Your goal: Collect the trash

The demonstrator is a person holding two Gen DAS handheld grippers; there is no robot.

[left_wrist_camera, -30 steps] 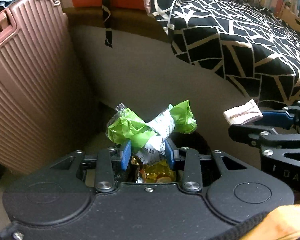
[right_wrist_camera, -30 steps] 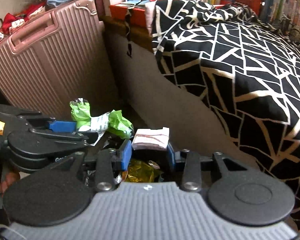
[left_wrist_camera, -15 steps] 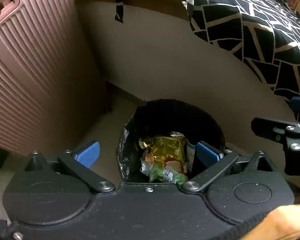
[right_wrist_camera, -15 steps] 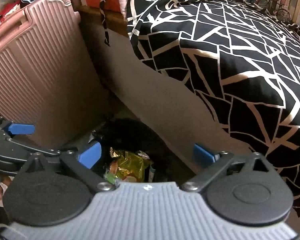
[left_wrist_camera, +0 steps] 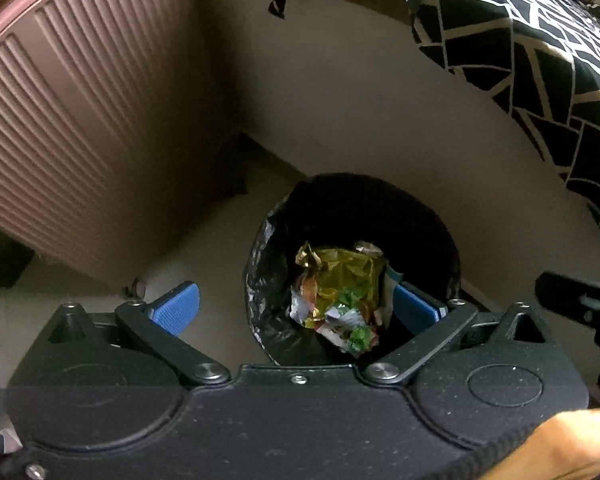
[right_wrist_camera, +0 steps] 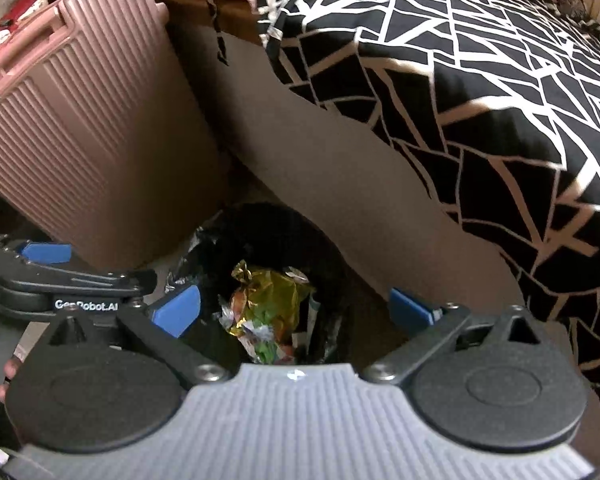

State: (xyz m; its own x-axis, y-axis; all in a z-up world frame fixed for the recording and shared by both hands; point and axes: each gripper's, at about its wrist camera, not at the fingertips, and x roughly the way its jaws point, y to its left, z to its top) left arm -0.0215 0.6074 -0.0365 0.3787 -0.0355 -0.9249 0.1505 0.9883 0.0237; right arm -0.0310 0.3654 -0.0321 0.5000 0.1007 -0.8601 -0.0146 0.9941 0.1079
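Both grippers hung over the bin (left_wrist_camera: 352,216), pointing steeply down, jaws spread wide w/ nothing between them. Left gripper (left_wrist_camera: 296,306) sat right above the bin mouth; right gripper (right_wrist_camera: 294,306) was just beside it, its blue pads straddling the same opening. Trash (left_wrist_camera: 340,296) lay inside the black liner: gold foil wrapper, green scraps, some white paper, piled in the bottom. Bin stood on the floor btwn a pink suitcase (left_wrist_camera: 80,120) and the bed (right_wrist_camera: 460,80) w/ its black-and-white cover. Judging by empty jaws over a filled bin, the drop-off step looked done for this load. Next move prob calls for lifting both grippers clear of the rim w/o snagging the liner, then looking round for more litter; none showed on the visible floor, so can't tell if any was left.
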